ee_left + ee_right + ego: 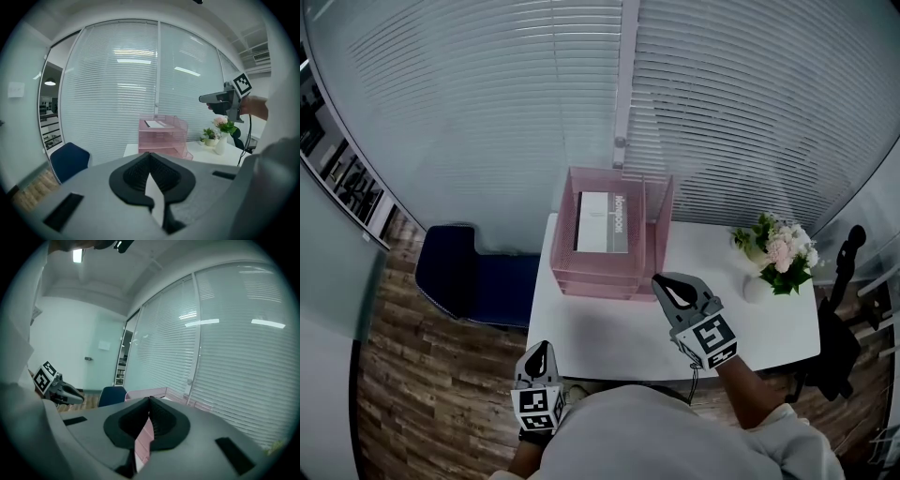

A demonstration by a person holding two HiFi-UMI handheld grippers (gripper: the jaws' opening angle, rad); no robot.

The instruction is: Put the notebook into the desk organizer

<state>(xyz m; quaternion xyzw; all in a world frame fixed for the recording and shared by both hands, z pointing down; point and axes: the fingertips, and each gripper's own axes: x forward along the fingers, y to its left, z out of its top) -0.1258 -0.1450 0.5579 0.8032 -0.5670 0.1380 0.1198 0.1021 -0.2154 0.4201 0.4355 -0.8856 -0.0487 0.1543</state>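
At far left, on the wood floor (412, 375), a blue chair (450, 274), just beside the left edge of the white table (600, 342). Next, low at the table's near left corner, the left gripper (539, 347), well apart from the trays; jaws pressed together at the tips, nothing between them. Further right, at the back of the table and close to the blinds (487, 112), the pink mesh desk organizer (598, 274), a stack of trays. In its top tray, lying flat, the notebook (602, 223), white cover up with a darker strip of print along its right side, free of both grippers. Over the table, just right of the organizer's front corner, the right gripper (660, 279), pointing toward the organizer and apparently not touching it, though hard to judge from so steep an angle. Jaws closed tip to tip and empty, with only pink tray showing through the slit lower down. Past it, near the table's right end, a white vase (756, 289) holding pink and white flowers (780, 248) with green leaves, well apart from the organizer.
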